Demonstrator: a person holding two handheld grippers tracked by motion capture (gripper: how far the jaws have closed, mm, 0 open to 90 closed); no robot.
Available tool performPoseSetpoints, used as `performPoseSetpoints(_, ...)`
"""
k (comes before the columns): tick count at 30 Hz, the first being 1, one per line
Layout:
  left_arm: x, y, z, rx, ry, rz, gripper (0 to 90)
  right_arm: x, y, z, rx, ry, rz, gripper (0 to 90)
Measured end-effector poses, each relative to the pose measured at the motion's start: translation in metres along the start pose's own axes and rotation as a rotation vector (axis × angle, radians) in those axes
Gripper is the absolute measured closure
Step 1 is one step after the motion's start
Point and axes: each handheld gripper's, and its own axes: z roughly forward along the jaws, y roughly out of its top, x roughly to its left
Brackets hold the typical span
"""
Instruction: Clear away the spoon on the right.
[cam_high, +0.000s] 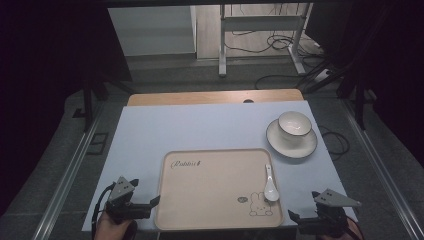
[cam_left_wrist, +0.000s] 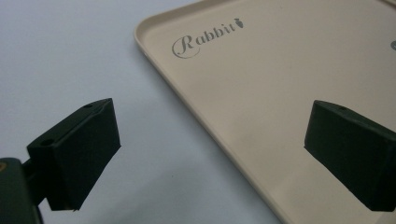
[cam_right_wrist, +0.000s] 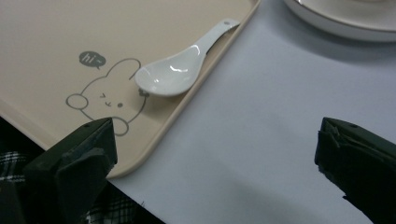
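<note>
A beige tray (cam_high: 210, 170) with a rabbit drawing and the word "Rabbit" lies at the table's near middle. A white ceramic spoon (cam_high: 270, 187) rests along its right side, bowl toward me, handle on the rim; it is also in the right gripper view (cam_right_wrist: 173, 70). A white bowl (cam_high: 294, 124) sits on a white saucer (cam_high: 291, 144) at the far right. My left gripper (cam_high: 150, 205) is open by the tray's near left corner, its jaws straddling the tray's (cam_left_wrist: 280, 93) left rim. My right gripper (cam_high: 295, 219) is open beside the tray's near right corner, holding nothing.
The table is covered by a pale blue-white sheet (cam_high: 200, 125), with a wooden strip (cam_high: 215, 97) at its far edge. Beyond it stand a desk frame (cam_high: 260, 35) and loose cables (cam_high: 280, 45) on the floor. Metal rails (cam_high: 65, 180) run along both table sides.
</note>
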Motion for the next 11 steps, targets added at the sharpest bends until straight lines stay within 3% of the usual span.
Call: performPoseSetpoints(11,-0.0002,0.0003,0.0004,0.003,0.0,0.003,3.2,0.0003,-0.0006,0.0035,0.033,-0.005,0.001,0.0)
